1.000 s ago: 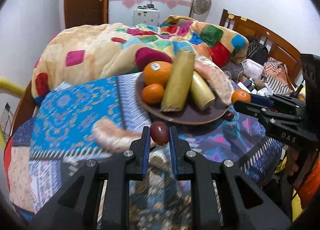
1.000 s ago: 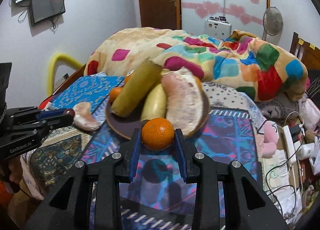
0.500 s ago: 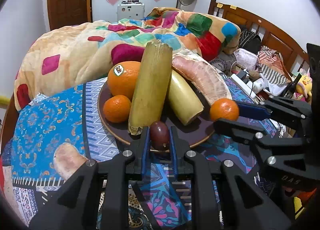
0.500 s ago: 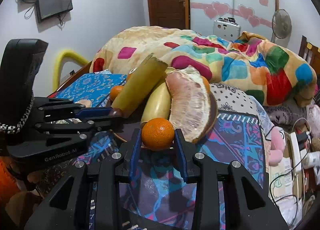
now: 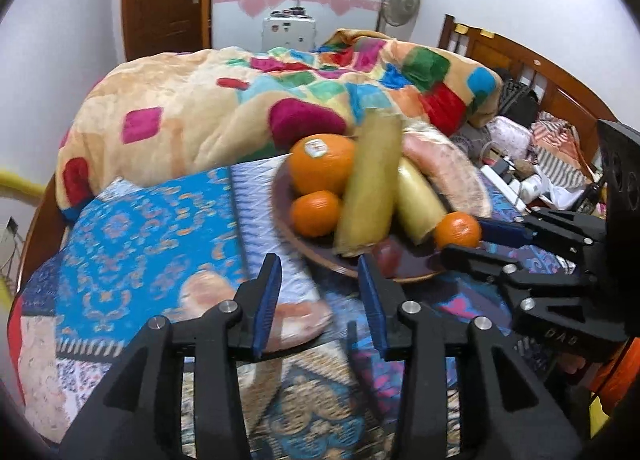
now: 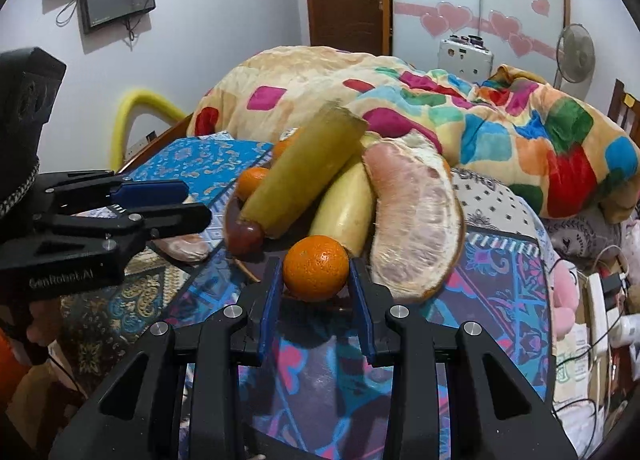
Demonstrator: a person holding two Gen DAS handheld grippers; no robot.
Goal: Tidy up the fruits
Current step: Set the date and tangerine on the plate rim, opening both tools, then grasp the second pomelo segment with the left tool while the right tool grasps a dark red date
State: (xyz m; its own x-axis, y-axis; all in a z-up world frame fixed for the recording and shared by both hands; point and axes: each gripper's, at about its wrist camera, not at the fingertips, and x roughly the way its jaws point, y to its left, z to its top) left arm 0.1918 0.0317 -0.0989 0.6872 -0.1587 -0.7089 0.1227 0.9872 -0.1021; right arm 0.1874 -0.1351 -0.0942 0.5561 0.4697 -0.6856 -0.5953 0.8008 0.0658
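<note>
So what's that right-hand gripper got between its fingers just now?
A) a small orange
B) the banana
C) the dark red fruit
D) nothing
A: in the right wrist view the right gripper has both blue pads pressed against a small orange, just in front of the brown plate.

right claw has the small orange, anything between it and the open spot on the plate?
Nothing visible. The small orange sits in the right claw at the plate rim; ahead lie the banana and pomelo wedge, with bare plate just before them.
</note>
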